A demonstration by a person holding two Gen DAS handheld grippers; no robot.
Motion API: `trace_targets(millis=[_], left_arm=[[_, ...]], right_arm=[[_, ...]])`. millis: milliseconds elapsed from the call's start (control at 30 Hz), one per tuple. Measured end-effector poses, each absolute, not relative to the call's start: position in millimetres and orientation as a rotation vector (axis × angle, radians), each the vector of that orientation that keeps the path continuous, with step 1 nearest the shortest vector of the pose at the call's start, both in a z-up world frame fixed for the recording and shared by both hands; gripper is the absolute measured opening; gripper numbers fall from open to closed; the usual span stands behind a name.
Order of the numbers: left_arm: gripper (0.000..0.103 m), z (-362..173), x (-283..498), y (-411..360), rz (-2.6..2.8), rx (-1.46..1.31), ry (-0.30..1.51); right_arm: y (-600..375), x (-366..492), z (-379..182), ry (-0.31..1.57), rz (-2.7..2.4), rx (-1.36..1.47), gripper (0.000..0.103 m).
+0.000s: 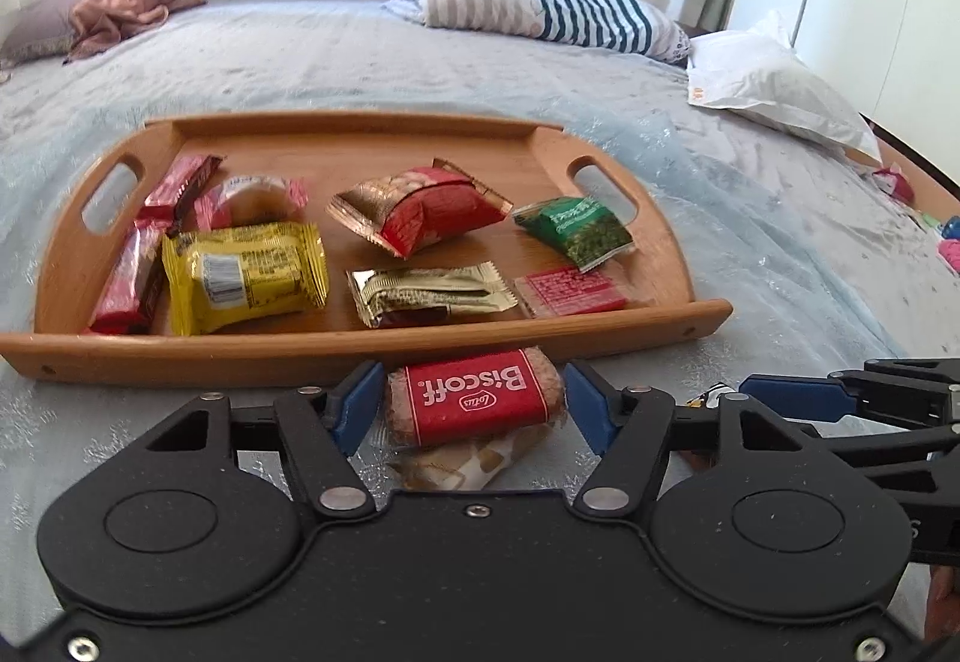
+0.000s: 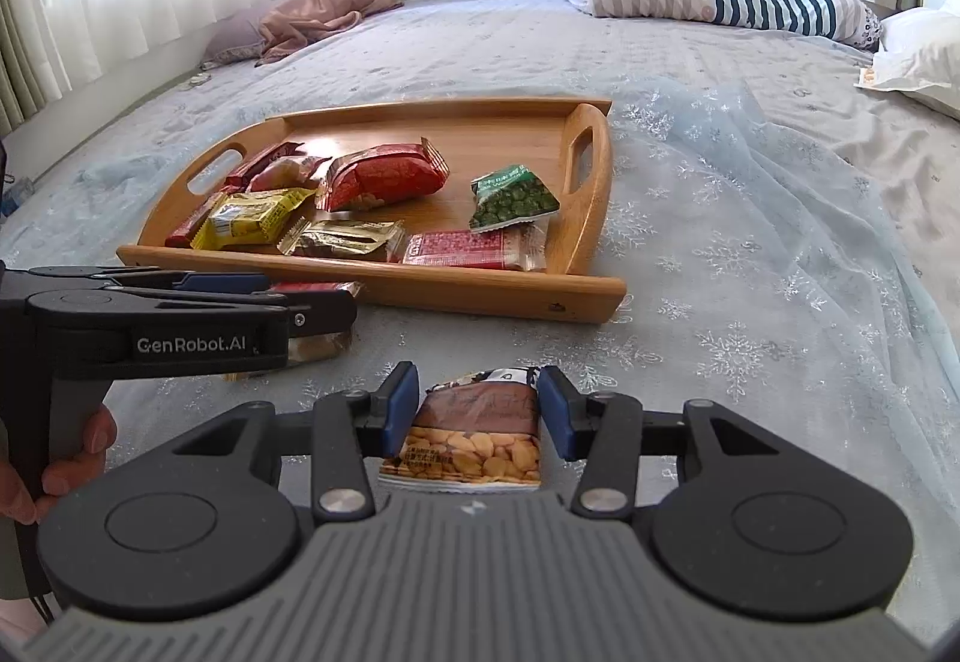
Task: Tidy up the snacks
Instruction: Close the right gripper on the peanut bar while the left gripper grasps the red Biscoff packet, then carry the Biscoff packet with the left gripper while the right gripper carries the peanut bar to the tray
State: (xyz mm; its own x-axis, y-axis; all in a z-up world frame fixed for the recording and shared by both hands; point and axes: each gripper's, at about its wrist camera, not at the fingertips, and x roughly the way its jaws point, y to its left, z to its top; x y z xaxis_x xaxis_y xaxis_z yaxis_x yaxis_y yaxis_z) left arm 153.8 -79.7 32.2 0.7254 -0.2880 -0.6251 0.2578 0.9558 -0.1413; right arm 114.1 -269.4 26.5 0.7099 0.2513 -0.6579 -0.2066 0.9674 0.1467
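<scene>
A wooden tray (image 1: 384, 344) (image 2: 480, 290) lies on the bed and holds several snack packets: yellow (image 1: 246, 275), red (image 1: 420, 212), green (image 1: 576, 230) and gold (image 1: 429, 293). My left gripper (image 1: 474, 404) is shut on a red Biscoff packet (image 1: 474, 398) just in front of the tray's near rim; a pale packet (image 1: 474, 461) lies under it. My right gripper (image 2: 478, 407) is shut on a brown peanut packet (image 2: 474, 434) to the right of the left gripper (image 2: 228, 281), in front of the tray.
The bed has a pale blue cover (image 2: 750, 242). A striped pillow (image 1: 540, 2) and a white pillow (image 1: 774, 86) lie at the back right, a pink cloth (image 1: 120, 8) at the back left. Small coloured items (image 1: 948, 236) sit at the right bed edge.
</scene>
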Motion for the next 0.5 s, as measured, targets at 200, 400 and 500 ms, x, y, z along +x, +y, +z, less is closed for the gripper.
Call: trace_targets(millis=[200, 400, 500], left_arm=[[0.064, 47, 142, -71, -0.306, -0.05, 0.656], [0.064, 55, 138, -61, -0.294, -0.06, 0.631], [0.064, 55, 136, -58, -0.293, -0.064, 0.631]], right_arm=[[-267, 110, 34, 0.72, 0.257, 0.058, 0.044], [-250, 108, 28, 0.76, 0.218, -0.051, 0.075], [-241, 107, 19, 0.768, 0.176, -0.113, 0.06]])
